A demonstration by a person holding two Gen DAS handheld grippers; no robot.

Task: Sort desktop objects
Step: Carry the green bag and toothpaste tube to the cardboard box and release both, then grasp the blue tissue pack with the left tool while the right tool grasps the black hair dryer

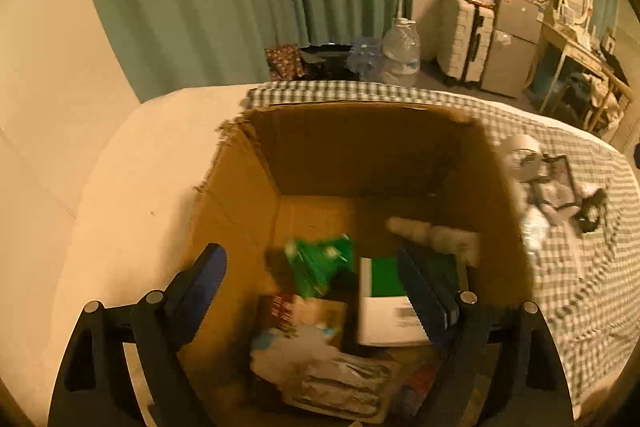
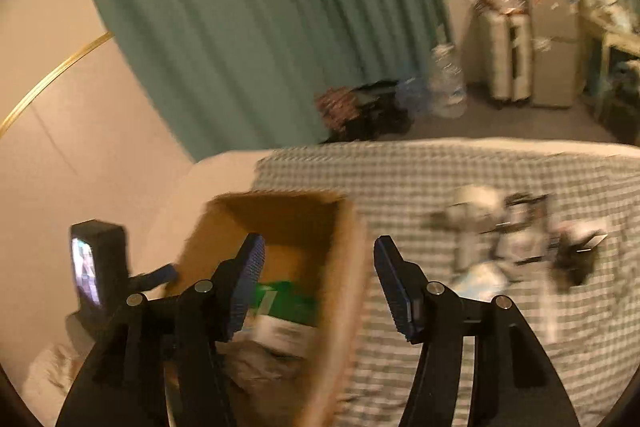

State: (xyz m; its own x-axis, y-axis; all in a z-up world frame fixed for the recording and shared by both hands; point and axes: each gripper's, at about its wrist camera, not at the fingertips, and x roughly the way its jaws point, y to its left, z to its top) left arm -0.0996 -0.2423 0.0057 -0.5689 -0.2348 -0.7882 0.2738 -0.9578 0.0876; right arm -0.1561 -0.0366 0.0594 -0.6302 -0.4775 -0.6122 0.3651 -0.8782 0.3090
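Left wrist view: left tongs (image 1: 312,291) gape empty over the cardboard box (image 1: 240,187) holding a green packet (image 1: 320,263); right tongs (image 2: 320,287) spread empty, straddling its wall

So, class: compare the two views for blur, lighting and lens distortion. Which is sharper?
Left wrist view: sharper, though the green packet in the cardboard box smears; warm dim light. Right wrist view: motion blur throughout, with the clutter on the checked cloth unreadable. Both: fisheye bending and dark corners.

blurred clutter (image 2: 520,247) on bed, box (image 2: 340,307) wall smeared
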